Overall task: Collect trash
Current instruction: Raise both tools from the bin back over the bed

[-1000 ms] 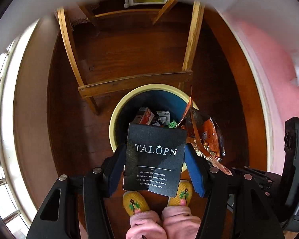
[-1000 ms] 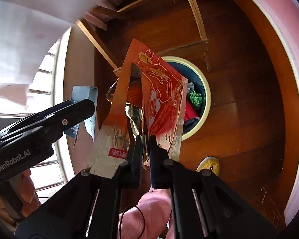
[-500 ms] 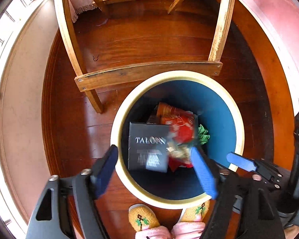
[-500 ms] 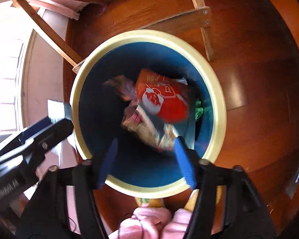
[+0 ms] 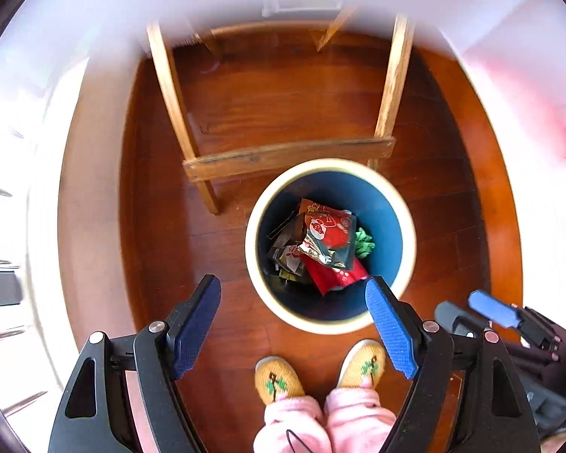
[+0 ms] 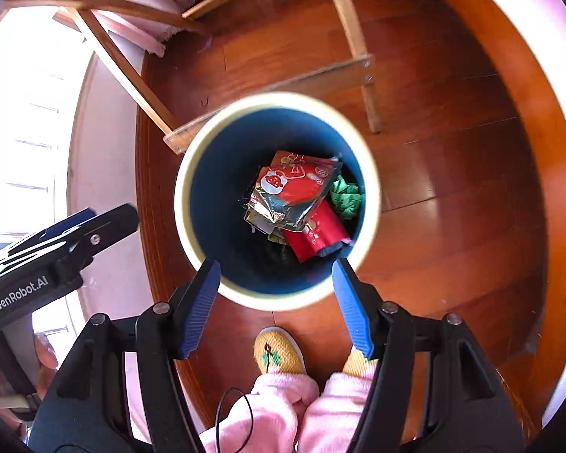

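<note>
Wooden floor [image 5: 283,113]: red-brown boards carrying everything in view; a pale timber chair frame [image 5: 286,156] stands just beyond the bin.
Bin: a round wastebasket with cream rim and blue inner wall [image 5: 386,226], upright on the floor, just ahead of the person's yellow slippers [image 5: 279,377].
Trash in the bin: a red and silver foil snack wrapper [image 6: 294,188] lies on top, a second red packet [image 6: 315,236] beneath it, a crumpled green scrap [image 6: 345,194] touching the blue wall, darker packaging underneath.
Step in hand: drop finished; judged from the load lying inside, this batch is delivered.
Left hand-held gripper [image 5: 294,311]: jaws wide, just been opening, nothing between them.
Right hand-held gripper [image 6: 275,283]: jaws wide, just been opening, nothing between them, hovering over the near rim.
Next move: probably turning away to seek more litter; none shows on the floor here.
</note>
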The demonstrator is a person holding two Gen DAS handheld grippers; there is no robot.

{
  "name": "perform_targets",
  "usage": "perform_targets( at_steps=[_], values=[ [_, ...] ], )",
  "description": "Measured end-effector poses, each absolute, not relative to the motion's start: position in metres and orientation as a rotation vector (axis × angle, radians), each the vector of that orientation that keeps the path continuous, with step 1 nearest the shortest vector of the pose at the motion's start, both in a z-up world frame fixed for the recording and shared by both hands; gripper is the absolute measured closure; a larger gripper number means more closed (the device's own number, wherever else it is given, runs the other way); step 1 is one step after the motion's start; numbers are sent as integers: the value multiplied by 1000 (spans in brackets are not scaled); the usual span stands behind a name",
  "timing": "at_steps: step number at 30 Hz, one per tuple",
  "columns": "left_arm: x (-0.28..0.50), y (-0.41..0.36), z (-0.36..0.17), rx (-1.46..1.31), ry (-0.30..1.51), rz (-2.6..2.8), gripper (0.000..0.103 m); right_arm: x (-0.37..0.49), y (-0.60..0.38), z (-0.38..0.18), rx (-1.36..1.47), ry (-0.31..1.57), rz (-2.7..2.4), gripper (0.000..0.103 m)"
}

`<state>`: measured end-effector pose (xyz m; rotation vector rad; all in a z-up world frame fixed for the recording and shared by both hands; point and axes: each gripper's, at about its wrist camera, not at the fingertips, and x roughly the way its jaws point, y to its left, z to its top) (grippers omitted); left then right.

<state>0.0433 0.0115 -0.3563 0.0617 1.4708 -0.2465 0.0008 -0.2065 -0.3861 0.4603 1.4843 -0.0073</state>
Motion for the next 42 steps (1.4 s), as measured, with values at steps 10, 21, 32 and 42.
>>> perform_targets(
  at_steps=[10, 21, 32, 42],
  values=[
    [23, 35, -163, 36, 1359, -254, 23, 3, -211, -206, 422, 1421, -35, 44],
    [24, 49, 7, 11, 1192, -230, 23, 26, -181, -18, 244, 1255, 116, 44],
    [31, 38, 132, 31, 988, -167, 23, 48, -163, 129, 1, 979, 215, 44],
    [50, 44, 182, 12, 888, -45, 23, 85, -159, 192, -155, 803, 303, 44]
  ],
)
